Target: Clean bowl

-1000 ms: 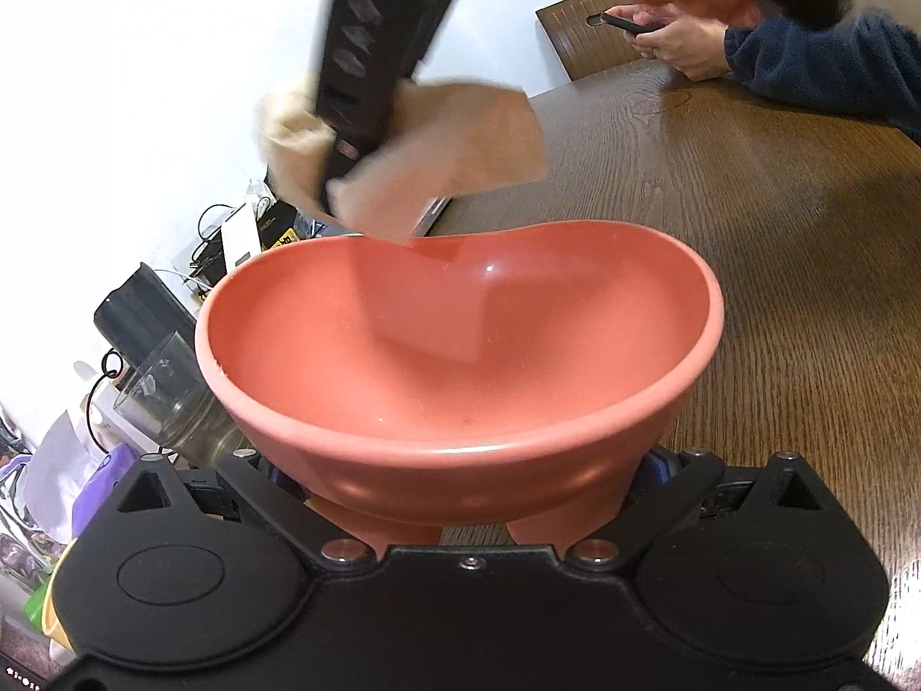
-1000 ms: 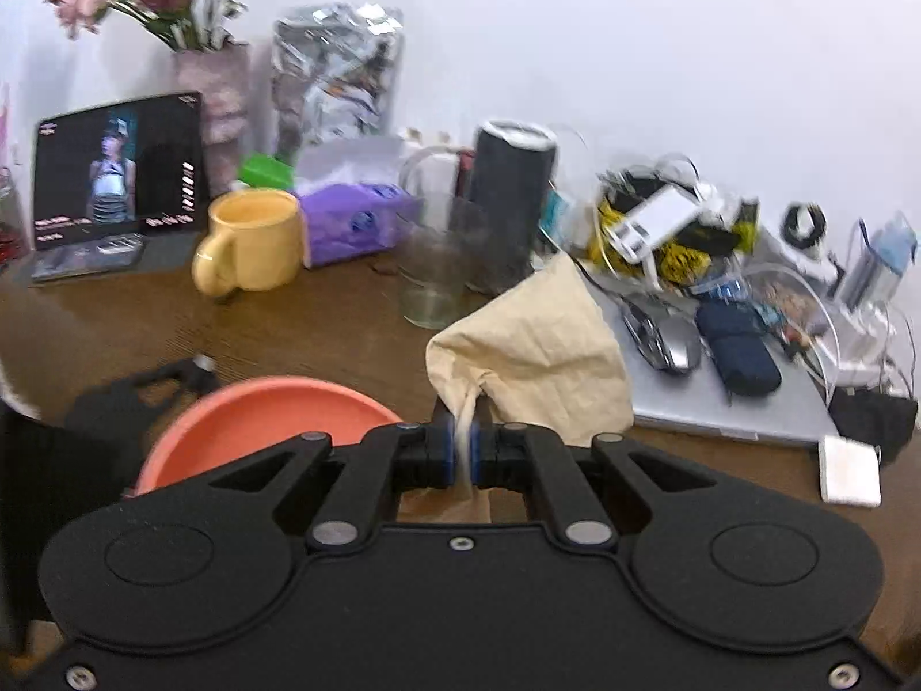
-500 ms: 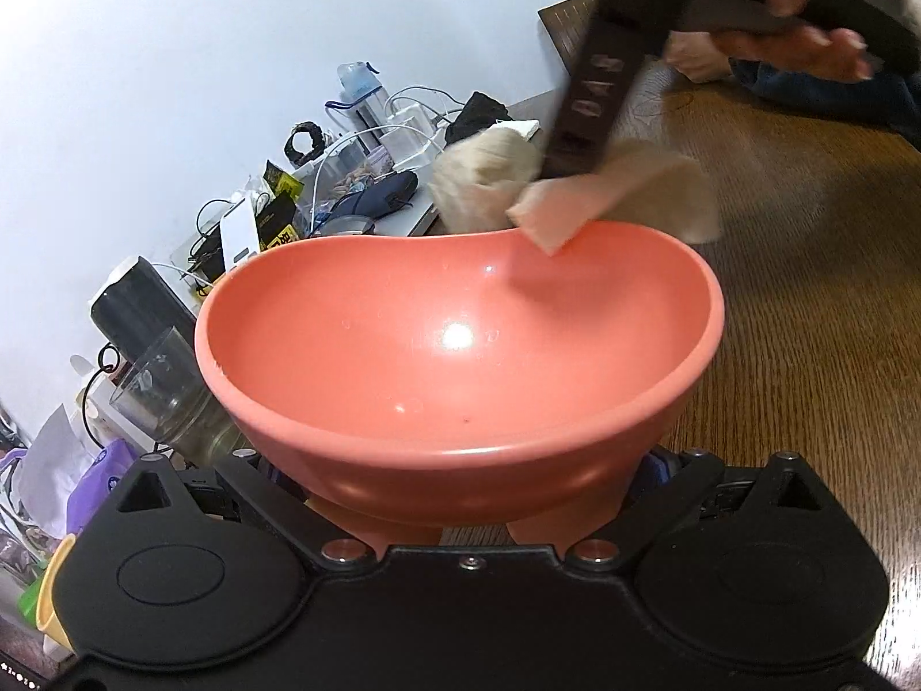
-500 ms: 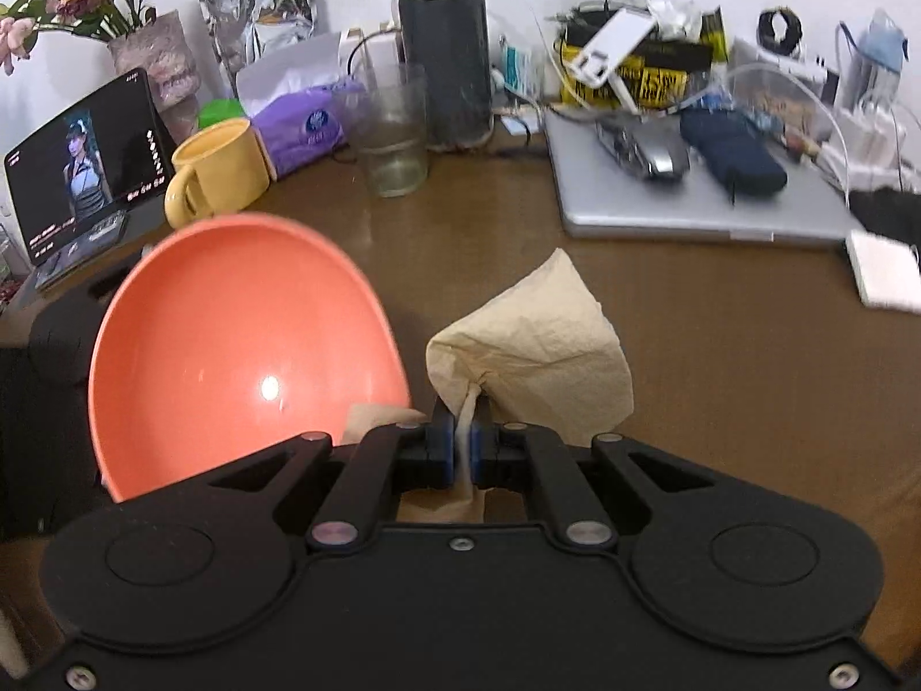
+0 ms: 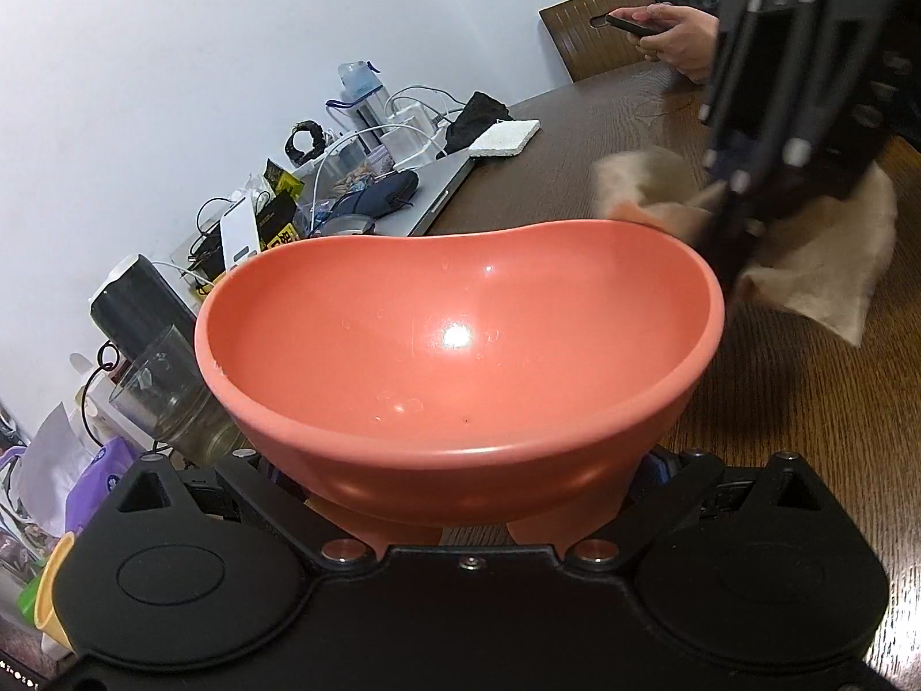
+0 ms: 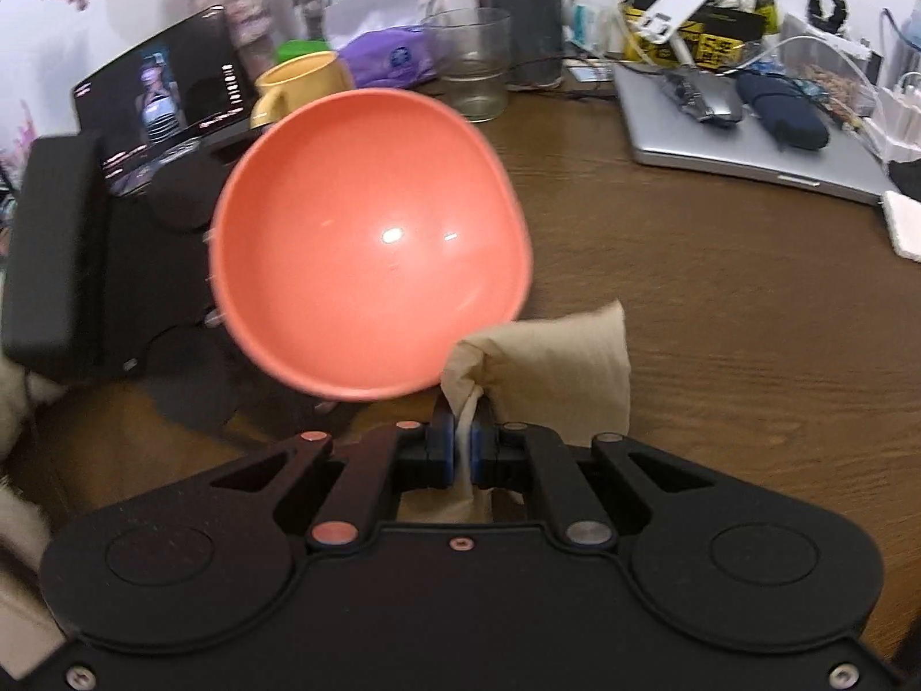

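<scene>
Fingers on my right gripper are pinched tight on a tan cloth, so the cloth hangs out in front, ready to rub. It sits just beside the bowl's rim, down near the table, and I judge it is not inside the bowl yet.

My left gripper has the bowl by its bottom. The fingers reach in under it on both sides, so I think they are squeezing it, though the bowl hides the tips. I hold it up off the table and tip it, so the open side faces the cloth. That way the cloth can get in, and the bowl will not slide when I rub.

The bowl is orange-pink, smooth and shiny, with a bright spot of light inside. I see small wet drops and one tiny dark speck low down on the inside. So I think it still needs a wipe. It looks slippery, so a firm hold is good.
</scene>
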